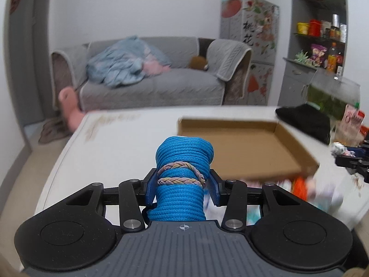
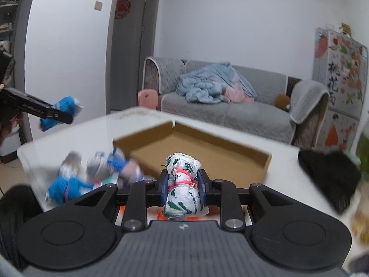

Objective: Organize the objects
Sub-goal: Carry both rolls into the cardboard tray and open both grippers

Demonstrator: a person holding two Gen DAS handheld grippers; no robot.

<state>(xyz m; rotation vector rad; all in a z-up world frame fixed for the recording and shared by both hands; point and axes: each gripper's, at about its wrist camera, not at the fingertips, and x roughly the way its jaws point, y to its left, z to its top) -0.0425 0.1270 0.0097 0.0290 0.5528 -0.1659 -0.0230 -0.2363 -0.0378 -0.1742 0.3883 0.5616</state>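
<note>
My left gripper (image 1: 183,185) is shut on a rolled blue knit bundle (image 1: 183,159) bound with two braided pastel bands, held upright above the white table (image 1: 115,143). My right gripper (image 2: 183,185) is shut on a rolled white cloth with dark green marks (image 2: 182,196), tied with a pink band. A shallow open cardboard box (image 1: 244,147) (image 2: 207,154) lies on the table just beyond both grippers. In the right wrist view the left gripper with its blue bundle (image 2: 62,110) hangs at the left, above the table. A pile of more rolled bundles (image 2: 92,173) lies blurred at the table's near left.
A black cloth (image 1: 306,120) (image 2: 329,177) lies on the table right of the box. Blurred packets (image 1: 355,120) and a glass tank (image 1: 334,94) stand at the far right. A grey sofa (image 1: 150,76) with a blue blanket sits behind the table. A pink stool (image 2: 147,98) stands beside it.
</note>
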